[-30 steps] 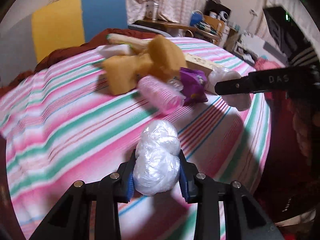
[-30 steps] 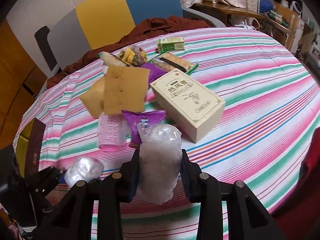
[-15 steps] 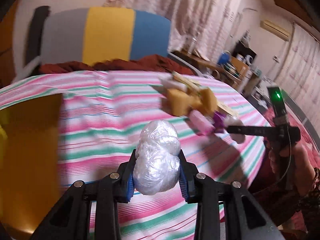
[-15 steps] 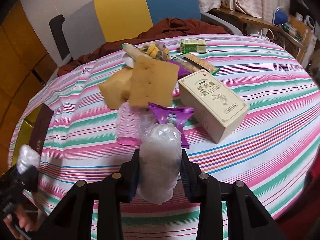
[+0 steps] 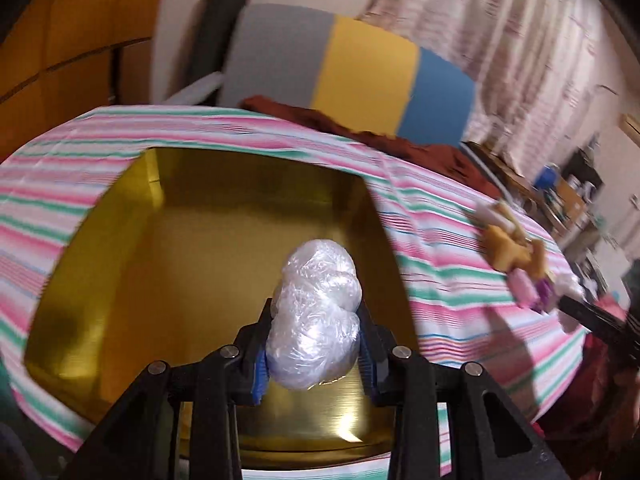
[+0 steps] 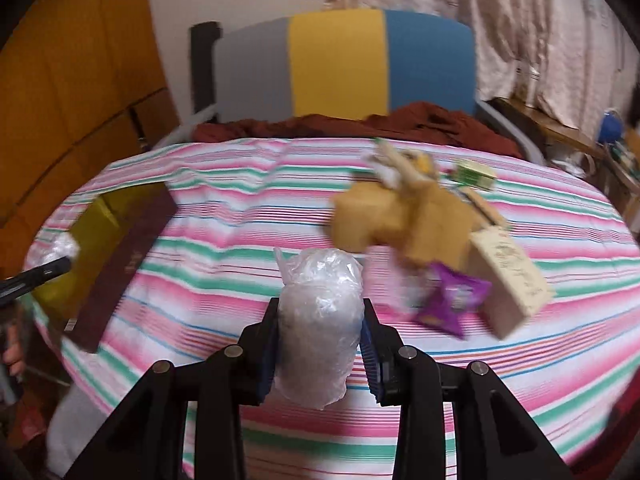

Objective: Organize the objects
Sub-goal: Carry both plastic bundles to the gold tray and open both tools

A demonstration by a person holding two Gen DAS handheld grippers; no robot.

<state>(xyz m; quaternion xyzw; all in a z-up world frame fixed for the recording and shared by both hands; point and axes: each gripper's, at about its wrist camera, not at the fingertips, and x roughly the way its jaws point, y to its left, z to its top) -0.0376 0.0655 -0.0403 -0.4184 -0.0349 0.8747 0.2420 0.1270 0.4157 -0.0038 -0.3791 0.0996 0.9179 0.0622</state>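
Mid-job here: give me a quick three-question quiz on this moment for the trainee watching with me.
1. True or false: the left tongs are shut on a plastic-wrapped bundle above the open gold box.
2. What do the right tongs hold? A) purple packet B) clear plastic bundle C) sponge
3. In the right wrist view, on which side of the striped tablecloth does the gold box sit?

Key: 1 true. 2 B, the clear plastic bundle. 3 left.
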